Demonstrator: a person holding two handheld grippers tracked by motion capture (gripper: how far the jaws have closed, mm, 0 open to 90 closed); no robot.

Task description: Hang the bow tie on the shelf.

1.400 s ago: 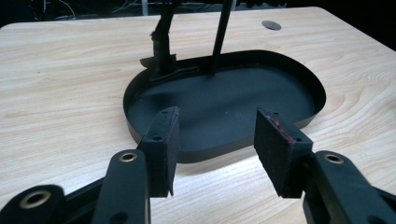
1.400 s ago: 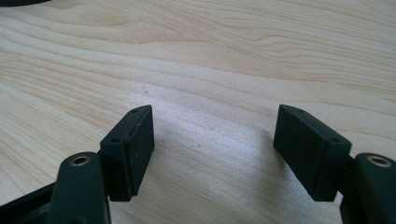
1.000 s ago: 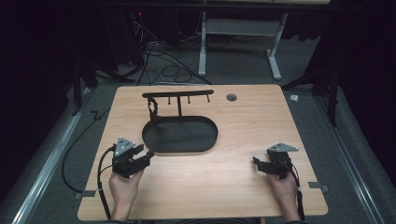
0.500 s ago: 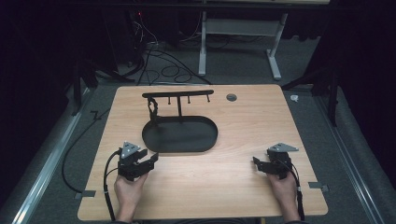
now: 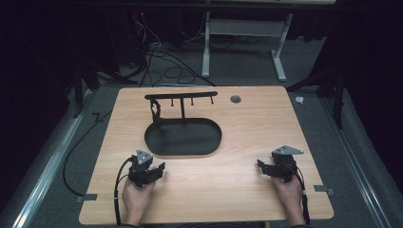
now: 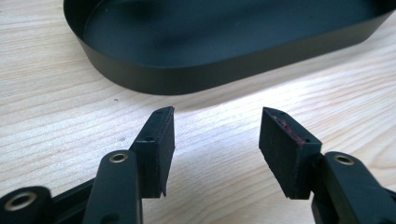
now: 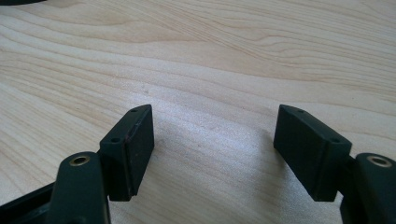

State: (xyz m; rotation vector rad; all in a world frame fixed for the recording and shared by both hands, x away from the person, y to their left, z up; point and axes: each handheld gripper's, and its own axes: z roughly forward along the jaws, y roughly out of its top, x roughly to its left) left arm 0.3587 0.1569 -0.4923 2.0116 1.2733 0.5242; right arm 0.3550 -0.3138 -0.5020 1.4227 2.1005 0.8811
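At the near edge of the light wooden table (image 5: 247,137), two hand-held black two-jaw grippers are seen resting low over the bare surface. The left gripper (image 6: 215,135) is held by a hand (image 5: 135,199) near the table's left front part, and its jaws are spread wide with nothing between them; only wood grain is seen in the gap. The right gripper (image 7: 214,140) is held by the other hand (image 5: 290,194) near the right front part, and its jaws are likewise spread wide and empty, with plain tabletop beneath them. In the high view the left gripper (image 5: 159,169) and the right gripper (image 5: 260,165) are seen well apart from one another, each angled inward toward the table's middle.

Just beyond the left gripper's tips, the shallow black oval metal tray (image 6: 177,77) is found, near the jaws but not touched by them; a strip of bare wood is left between. In the high view the tray (image 5: 183,151) is placed at the middle of the table, ahead and to the right of the left gripper and well apart from the right one.

From the tray's far side a thin black metal rack with a horizontal bar and small hanging hooks (image 5: 181,96) is raised upright. Farther back, a small round grey grommet (image 5: 235,99) is set into the tabletop near its far edge.
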